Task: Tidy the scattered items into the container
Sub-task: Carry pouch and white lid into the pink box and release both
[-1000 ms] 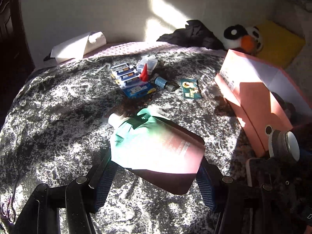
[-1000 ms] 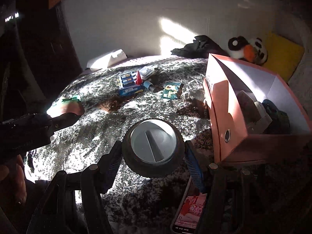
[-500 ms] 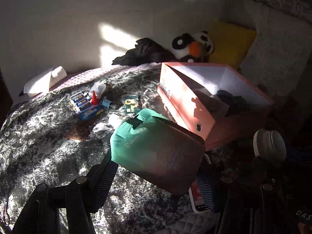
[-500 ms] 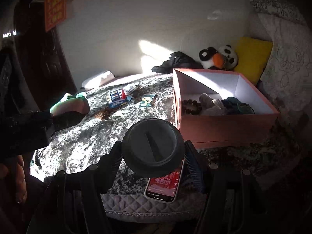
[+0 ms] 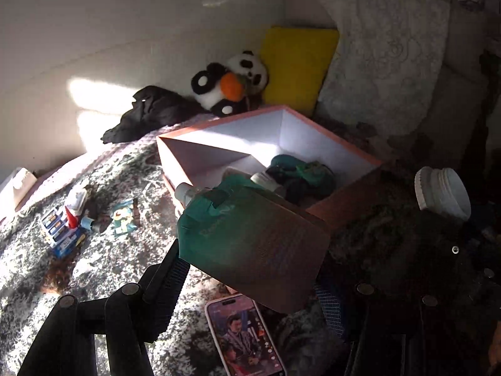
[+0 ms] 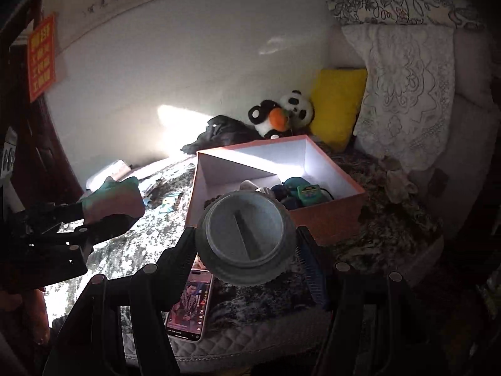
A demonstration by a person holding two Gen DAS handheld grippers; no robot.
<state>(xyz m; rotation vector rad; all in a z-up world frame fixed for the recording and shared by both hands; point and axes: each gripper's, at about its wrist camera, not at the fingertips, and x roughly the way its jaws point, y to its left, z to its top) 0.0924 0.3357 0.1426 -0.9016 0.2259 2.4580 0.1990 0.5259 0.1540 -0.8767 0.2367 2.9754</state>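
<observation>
The big bed (image 5: 103, 260) has a gray and white blanket, and it is where all the things lie. A pink box (image 5: 341, 153) sits on the bed with its top open, so things can be dropped in from above. Some things are already inside it, like a green and dark bundle (image 5: 300, 172). The left tongs (image 5: 250, 269) are closed on a green pouch (image 5: 250, 235) with a white cap. They hold it up in the air, just in front of the near wall of the box, likely so it can go over the wall and in. The right tongs (image 6: 247, 244) are squeezed shut on a round jar (image 6: 245, 238), held up near the box too, with its flat end facing the camera. A phone (image 5: 244, 335) lies on the bed under both tongs, with its screen lit. More small things (image 5: 65, 225) wait in a little pile on the bed, well apart from the box, so I think the tidying is not done.
</observation>
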